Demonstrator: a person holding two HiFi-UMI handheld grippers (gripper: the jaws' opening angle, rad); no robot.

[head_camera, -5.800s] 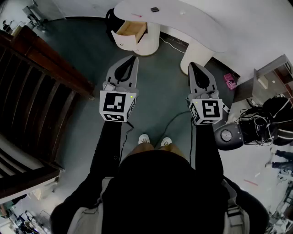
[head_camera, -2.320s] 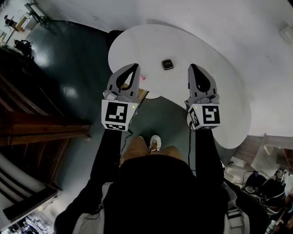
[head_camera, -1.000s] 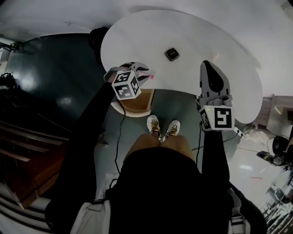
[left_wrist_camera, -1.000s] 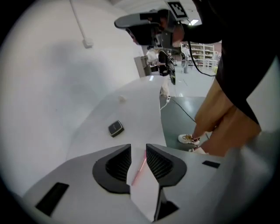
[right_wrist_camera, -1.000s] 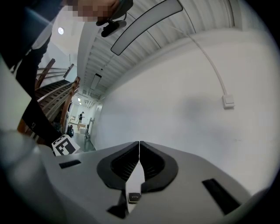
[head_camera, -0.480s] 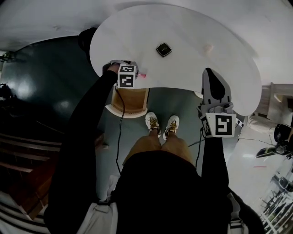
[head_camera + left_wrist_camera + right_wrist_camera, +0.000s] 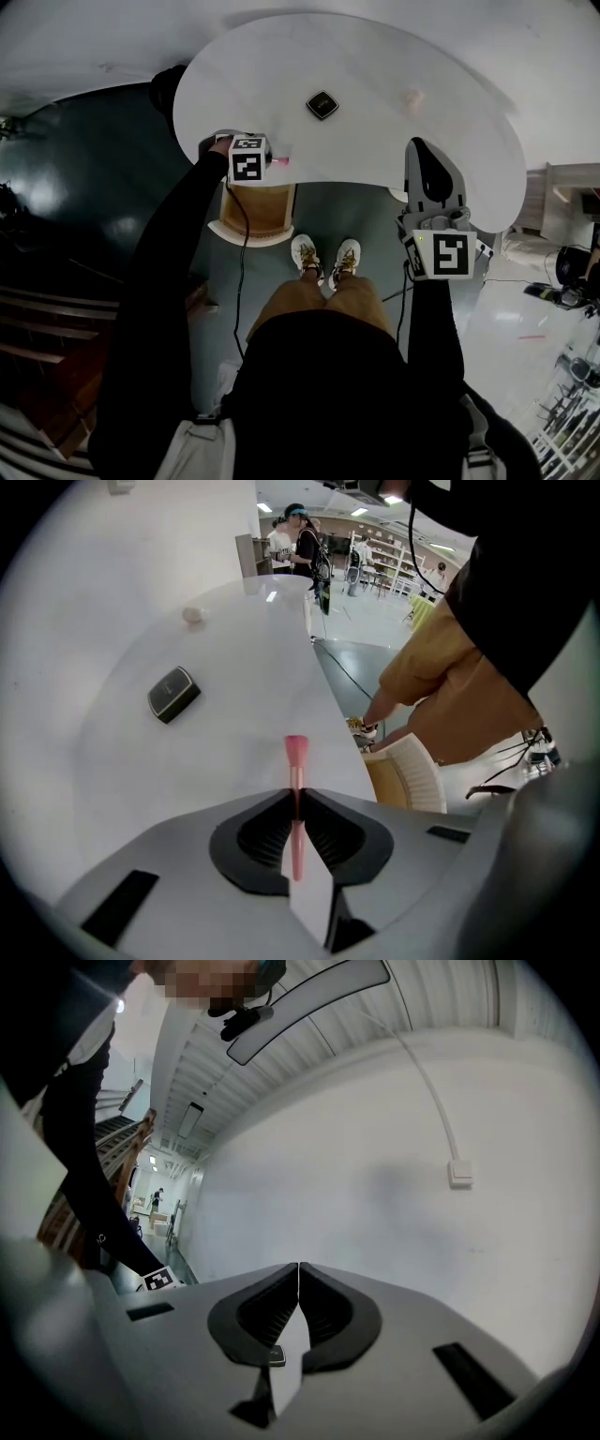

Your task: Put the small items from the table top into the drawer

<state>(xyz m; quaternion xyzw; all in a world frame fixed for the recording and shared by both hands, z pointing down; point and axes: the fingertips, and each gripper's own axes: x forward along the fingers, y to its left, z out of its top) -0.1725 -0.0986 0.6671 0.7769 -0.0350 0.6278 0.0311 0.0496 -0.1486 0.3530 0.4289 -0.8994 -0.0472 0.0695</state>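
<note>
Open drawer sits under the worktop edge, nearest the person. Right tongs pressed together, empty, held level, facing the wall. Left tongs point steeply down; jaws just been closing, now pinching the pink brush by its handle at the worktop's near edge, above the drawer. Farther off: flat black item, then small pale item.

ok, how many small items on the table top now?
3. Pink brush at the near edge, the left tool having just closed on it; black square item mid-table; small pale item to its right. Nothing seems hidden.
</note>
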